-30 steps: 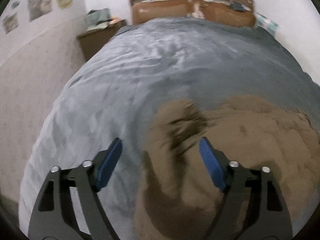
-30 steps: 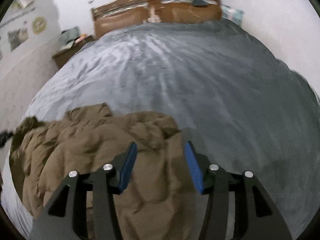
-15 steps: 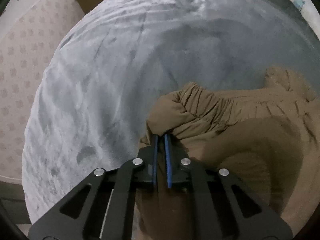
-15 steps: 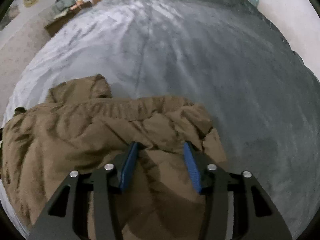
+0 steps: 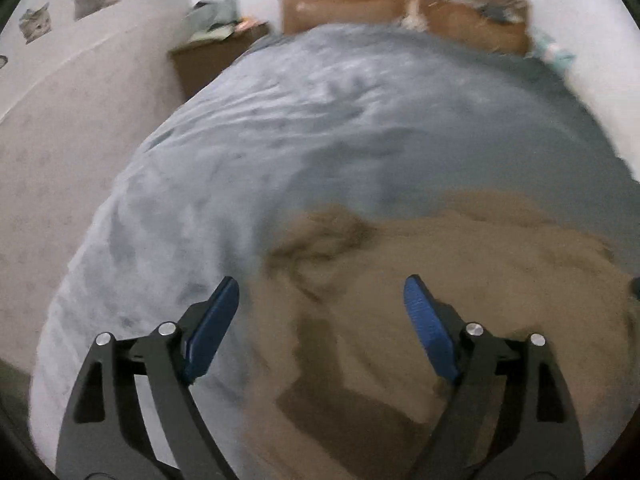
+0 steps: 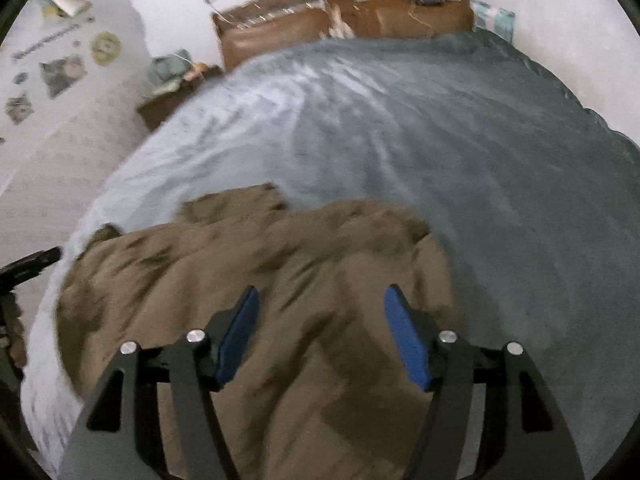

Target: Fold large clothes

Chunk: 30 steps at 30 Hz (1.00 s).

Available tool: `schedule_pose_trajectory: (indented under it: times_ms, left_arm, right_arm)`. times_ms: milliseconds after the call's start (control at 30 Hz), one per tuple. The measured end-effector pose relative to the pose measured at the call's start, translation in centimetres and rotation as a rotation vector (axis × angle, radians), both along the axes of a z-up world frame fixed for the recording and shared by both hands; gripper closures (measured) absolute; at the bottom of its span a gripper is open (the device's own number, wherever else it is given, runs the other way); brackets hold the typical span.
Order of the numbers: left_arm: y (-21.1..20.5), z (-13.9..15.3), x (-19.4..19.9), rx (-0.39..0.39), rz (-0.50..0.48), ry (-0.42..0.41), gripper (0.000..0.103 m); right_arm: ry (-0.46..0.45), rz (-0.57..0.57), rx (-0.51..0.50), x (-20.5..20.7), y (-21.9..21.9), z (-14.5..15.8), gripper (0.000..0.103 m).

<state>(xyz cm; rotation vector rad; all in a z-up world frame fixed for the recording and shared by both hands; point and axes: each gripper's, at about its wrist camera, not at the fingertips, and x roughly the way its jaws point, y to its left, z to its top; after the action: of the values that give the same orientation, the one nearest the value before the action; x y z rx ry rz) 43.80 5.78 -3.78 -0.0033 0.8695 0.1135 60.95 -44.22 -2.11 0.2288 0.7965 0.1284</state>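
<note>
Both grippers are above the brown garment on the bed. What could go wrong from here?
1. The brown garment lies bunched and wrinkled, so a fold started now may trap creases.
2. The left gripper and right gripper both stand open, jaws just opening, gripping nothing; a regrasp may pinch the grey blanket too.

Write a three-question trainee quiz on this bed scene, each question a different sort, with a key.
1. True or false: the left claw is clamped on the brown garment.
2. What covers the bed? A) grey blanket B) white sheet C) red quilt
3. Fill in: the wooden ______ stands at the bed's far end.

Key: 1. False; its jaws have just been opening, the cloth lying loose beneath. 2. A. 3. headboard.
</note>
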Motion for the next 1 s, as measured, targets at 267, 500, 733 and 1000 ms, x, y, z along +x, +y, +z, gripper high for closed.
schedule_pose_trajectory:
  times_ms: [267,500,733,1000]
  left_arm:
    - [-11.1,-4.2,-6.3,0.044,-0.144,0.02,0.035]
    - [-9.1,-9.0,-4.3,-0.015,-0.08,0.157,0.038]
    - [-10.1,-11.1,-3.1,0.036,-0.088,0.182,0.037]
    - [-10.3,-11.3,-1.0,0.041,-0.093,0.202,0.037]
  right_arm:
    - [-0.066,0.066,-0.087,-6.9,5.9,-2.2,0.038]
    - [0.028,0.082,-0.155,-5.3,6.0,-5.1,0.037]
    - [0.105,0.068,-0.125,-3.4,5.8,-7.6,0.037]
    - [0.133,0.075,-0.114,-2.7,5.9,-9.0,0.036]
